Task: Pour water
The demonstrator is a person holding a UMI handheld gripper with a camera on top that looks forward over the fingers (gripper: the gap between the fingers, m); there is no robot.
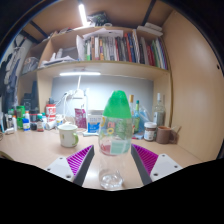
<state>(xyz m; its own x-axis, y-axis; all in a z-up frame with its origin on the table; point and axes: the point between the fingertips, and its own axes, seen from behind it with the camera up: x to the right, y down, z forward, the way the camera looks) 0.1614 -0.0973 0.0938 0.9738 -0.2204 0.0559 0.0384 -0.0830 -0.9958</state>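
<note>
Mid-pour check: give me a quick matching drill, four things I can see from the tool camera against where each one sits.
Things:
1. green-capped bottle
2. clear glass
3. pink cup
4. books

Places:
A. on the shelf above the desk
B. held between the fingers of the tool
C. on the desk left of the bottle
D. on the desk just below the bottle, between the fingertips

Pairs: 1-B, 2-D, 3-C, 4-A
</note>
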